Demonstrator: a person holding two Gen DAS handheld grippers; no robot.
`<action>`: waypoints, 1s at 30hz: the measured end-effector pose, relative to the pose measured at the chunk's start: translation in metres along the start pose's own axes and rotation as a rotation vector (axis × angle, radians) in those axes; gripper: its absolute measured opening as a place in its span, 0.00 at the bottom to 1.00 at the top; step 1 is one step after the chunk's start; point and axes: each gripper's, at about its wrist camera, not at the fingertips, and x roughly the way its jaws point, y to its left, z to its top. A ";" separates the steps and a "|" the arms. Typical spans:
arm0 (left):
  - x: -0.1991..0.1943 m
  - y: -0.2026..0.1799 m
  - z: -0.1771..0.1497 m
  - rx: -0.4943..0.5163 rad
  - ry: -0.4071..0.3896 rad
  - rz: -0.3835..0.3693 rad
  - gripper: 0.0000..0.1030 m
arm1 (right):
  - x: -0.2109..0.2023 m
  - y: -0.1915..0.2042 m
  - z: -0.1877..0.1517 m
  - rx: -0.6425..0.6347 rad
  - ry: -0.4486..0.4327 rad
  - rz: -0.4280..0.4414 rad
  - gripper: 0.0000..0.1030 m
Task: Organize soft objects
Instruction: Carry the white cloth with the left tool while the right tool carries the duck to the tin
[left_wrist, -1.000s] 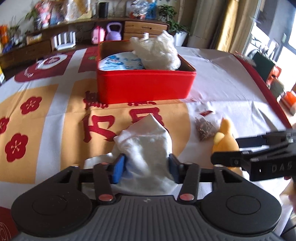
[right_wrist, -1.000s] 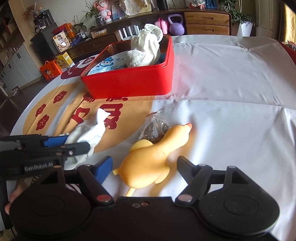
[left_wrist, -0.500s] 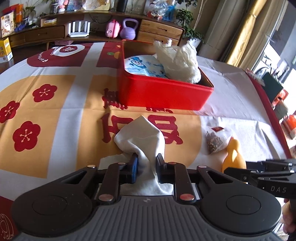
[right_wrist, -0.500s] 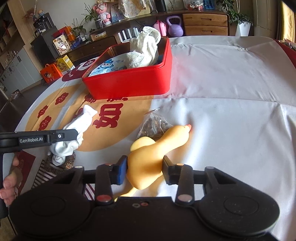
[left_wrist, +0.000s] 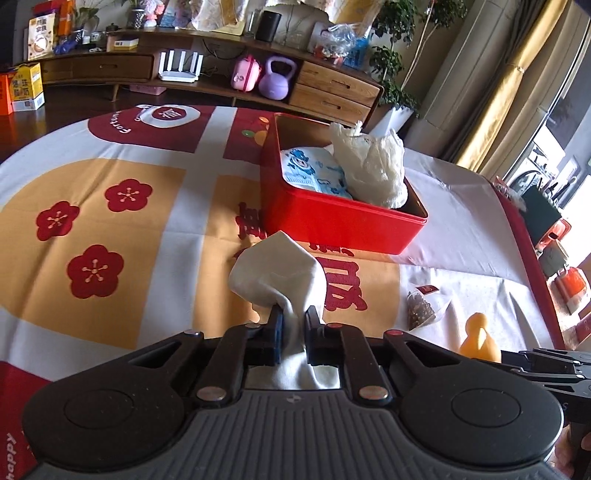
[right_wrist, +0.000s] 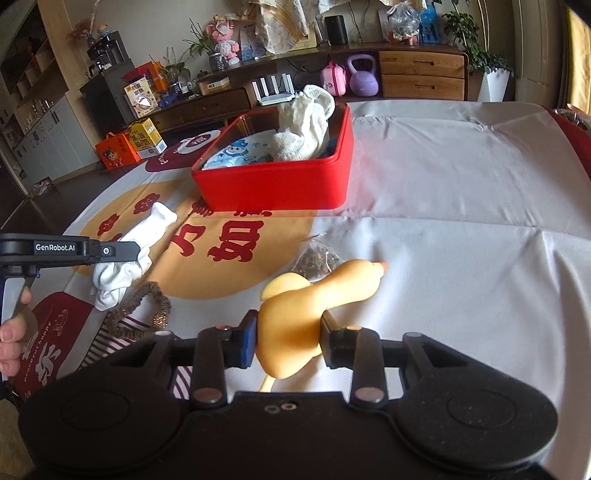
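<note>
your left gripper (left_wrist: 293, 325) was clenched on the white sock (left_wrist: 280, 273), its blue-padded fingers (left_wrist: 276, 328) pinching the cloth so that the sock bunched above them and hung clear of the tablecloth (left_wrist: 122, 221). from the right wrist view the same sock (right_wrist: 125, 269) drooped under the left gripper (right_wrist: 122, 252), above a brown beaded hair tie (right_wrist: 147, 310) lying on the striped patch of cloth.

your right gripper (right_wrist: 288, 334) was closing on the yellow rubber duck (right_wrist: 306, 306), with both pads pressed into its body and the beak pointing away from you. the duck's body bulged between the jaws. a small clear bag of dark dried bits (right_wrist: 319, 256) lay just beyond the duck, near its neck; in the left view that bag (left_wrist: 423, 306) sat beside the duck (left_wrist: 478, 338).

the red tin box (right_wrist: 273, 184) stood farther back on the table, well apart from both grippers. it already held a blue printed cloth (right_wrist: 240, 153) on one side and a crumpled cream net cloth (right_wrist: 303, 125) rising above the rim on the other. your hand (right_wrist: 11, 332) showed at the left edge, around the left gripper's handle.
</note>
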 end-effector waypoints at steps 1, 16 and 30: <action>-0.003 0.000 0.000 -0.002 -0.002 0.004 0.11 | -0.003 0.001 0.001 -0.005 -0.003 0.005 0.31; -0.033 -0.028 0.013 0.064 -0.043 -0.009 0.11 | -0.047 0.014 0.034 -0.161 -0.051 0.032 0.32; -0.032 -0.058 0.052 0.147 -0.092 -0.023 0.11 | -0.044 0.018 0.088 -0.275 -0.093 0.035 0.33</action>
